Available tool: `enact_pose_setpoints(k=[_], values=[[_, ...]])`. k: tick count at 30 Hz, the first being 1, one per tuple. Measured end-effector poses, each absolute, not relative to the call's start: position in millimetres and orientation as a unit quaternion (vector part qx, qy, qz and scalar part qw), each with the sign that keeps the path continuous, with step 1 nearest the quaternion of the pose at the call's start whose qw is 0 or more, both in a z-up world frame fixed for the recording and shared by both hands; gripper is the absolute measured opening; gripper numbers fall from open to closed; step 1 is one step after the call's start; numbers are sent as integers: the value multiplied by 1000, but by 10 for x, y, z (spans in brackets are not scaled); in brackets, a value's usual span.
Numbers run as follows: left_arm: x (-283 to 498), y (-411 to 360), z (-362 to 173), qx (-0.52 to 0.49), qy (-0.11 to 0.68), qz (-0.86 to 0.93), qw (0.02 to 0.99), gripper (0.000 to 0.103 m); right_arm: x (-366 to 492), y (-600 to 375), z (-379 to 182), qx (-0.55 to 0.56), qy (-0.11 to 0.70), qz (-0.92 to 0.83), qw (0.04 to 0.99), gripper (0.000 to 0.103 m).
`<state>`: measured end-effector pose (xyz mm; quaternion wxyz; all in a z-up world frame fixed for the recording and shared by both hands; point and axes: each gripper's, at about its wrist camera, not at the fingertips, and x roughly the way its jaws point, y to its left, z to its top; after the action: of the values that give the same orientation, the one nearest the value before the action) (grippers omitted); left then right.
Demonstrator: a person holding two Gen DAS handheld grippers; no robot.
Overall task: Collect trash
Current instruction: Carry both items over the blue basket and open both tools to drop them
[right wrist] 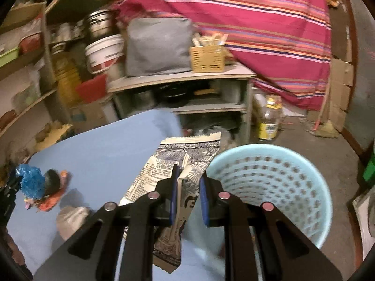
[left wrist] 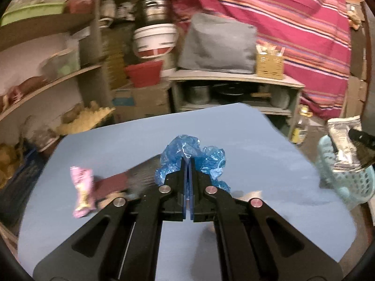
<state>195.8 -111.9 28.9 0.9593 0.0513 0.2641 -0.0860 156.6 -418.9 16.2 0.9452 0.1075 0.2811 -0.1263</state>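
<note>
Two claws work over a blue counter. The left claw has its fingers pressed together on a crumpled blue plastic bag, which bulges out on both sides of the tips, roughly over the middle of the counter. Beside it toward the left edge lie a pink wrapper and a dark reddish packet, both blurred; the right wrist view also shows an orange wrapper and a pale crumpled wad near that edge.

The right claw is partly open, its fingers spread a little apart with a black-and-white patterned foil wrapper running up between them; whether the pads actually grip it cannot be told. That wrapper hangs at the counter's right edge, just beside a light-blue perforated wastebasket standing on the floor there. From the left wrist view, the wrapper sits above the basket's rim.
</note>
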Motion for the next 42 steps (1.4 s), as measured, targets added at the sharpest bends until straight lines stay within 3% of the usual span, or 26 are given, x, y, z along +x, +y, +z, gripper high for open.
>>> enact_pose_setpoints(k=[16, 31, 32, 34, 36, 42], values=[[1853, -3174, 298, 51, 272, -244, 929, 0, 1144, -5506, 2, 149, 261, -220, 928, 17], [1841, -4083, 94, 52, 311, -310, 897, 1, 1000, -5821, -136, 149, 273, -228, 923, 16], [1854, -4105, 87, 54, 315, -310, 895, 4, 1001, -5826, -142, 149, 274, -227, 923, 16], [1888, -4136, 54, 58, 324, -313, 891, 23, 1006, -5831, -147, 148, 274, -226, 923, 16], [1888, -4121, 52, 59, 319, -305, 896, 37, 1017, -5833, -161, 148, 277, -224, 923, 16], [1925, -3973, 128, 53, 305, -286, 907, 66, 1056, -5820, -199, 147, 286, -226, 920, 17]])
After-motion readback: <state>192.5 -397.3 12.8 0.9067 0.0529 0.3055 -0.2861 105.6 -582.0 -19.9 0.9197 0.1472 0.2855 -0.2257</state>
